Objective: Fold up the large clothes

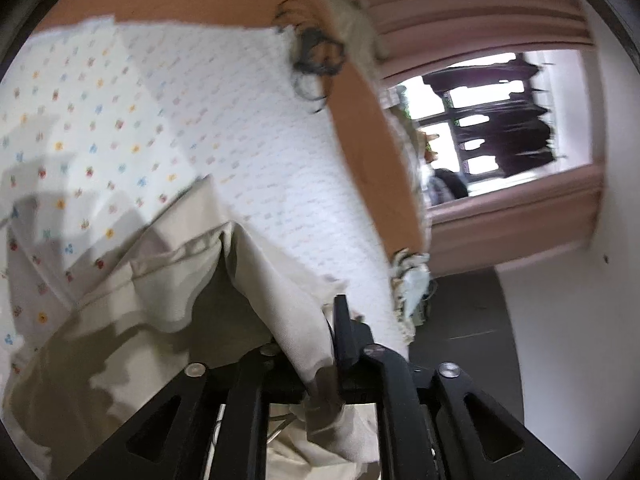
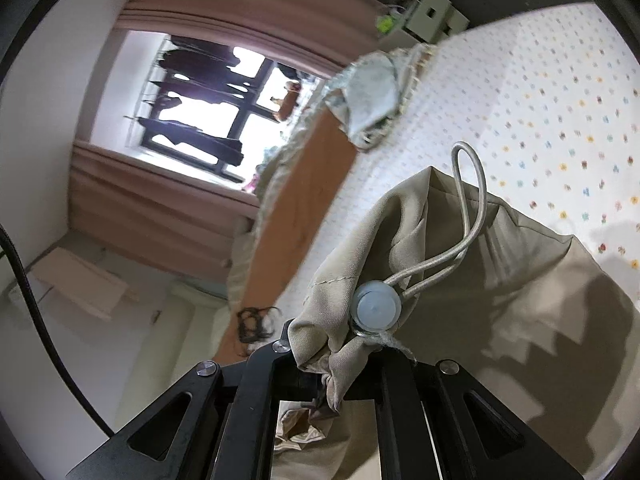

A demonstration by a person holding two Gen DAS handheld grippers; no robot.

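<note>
Over the bed (image 1: 248, 152), near its wooden edge, both grippers hold the beige garment (image 2: 460, 280) by its drawstring hem: left gripper (image 1: 320, 360) and right gripper (image 2: 332, 376) have jaws clamped on cloth, its length hanging between them.

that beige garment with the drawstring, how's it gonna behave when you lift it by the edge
Probably floppy: the beige garment sags in folds from both tongs. Likely light for its size, since a pinch of hem carries it. The cord loop and toggle hang free and may swing or snag.
</note>
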